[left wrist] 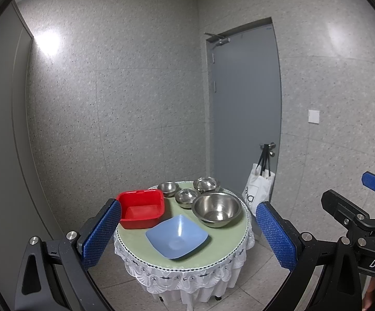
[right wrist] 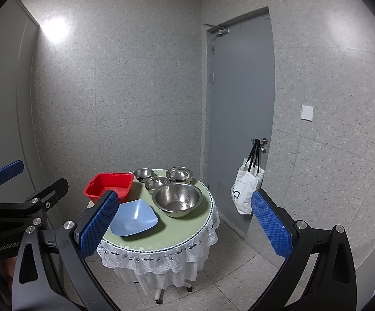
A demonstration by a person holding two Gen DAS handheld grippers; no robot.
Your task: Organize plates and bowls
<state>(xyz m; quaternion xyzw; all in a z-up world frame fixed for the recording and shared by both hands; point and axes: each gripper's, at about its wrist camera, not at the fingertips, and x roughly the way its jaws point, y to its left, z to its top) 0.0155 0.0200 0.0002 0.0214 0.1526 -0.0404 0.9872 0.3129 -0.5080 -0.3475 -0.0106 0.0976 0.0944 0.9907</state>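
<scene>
A small round table (left wrist: pixel 221 243) (right wrist: pixel 177 233) with a green top carries a red square tub (left wrist: pixel 142 208) (right wrist: pixel 109 184), a blue square plate (left wrist: pixel 177 235) (right wrist: pixel 134 217), a large steel bowl (left wrist: pixel 217 208) (right wrist: pixel 178 199) and three small steel bowls (left wrist: pixel 187 198) (right wrist: pixel 157 182) behind it. My left gripper (left wrist: pixel 188 235) is open and empty, well short of the table. My right gripper (right wrist: pixel 184 226) is open and empty, also held back from the table. The right gripper shows at the right edge of the left wrist view (left wrist: pixel 355 207).
A grey door (left wrist: pixel 244 119) stands behind the table on the right, with a white tote bag (left wrist: pixel 258 190) (right wrist: pixel 245 191) hanging from its handle. Speckled walls close in behind and to the left. A white lace cloth skirts the table. The floor is tiled.
</scene>
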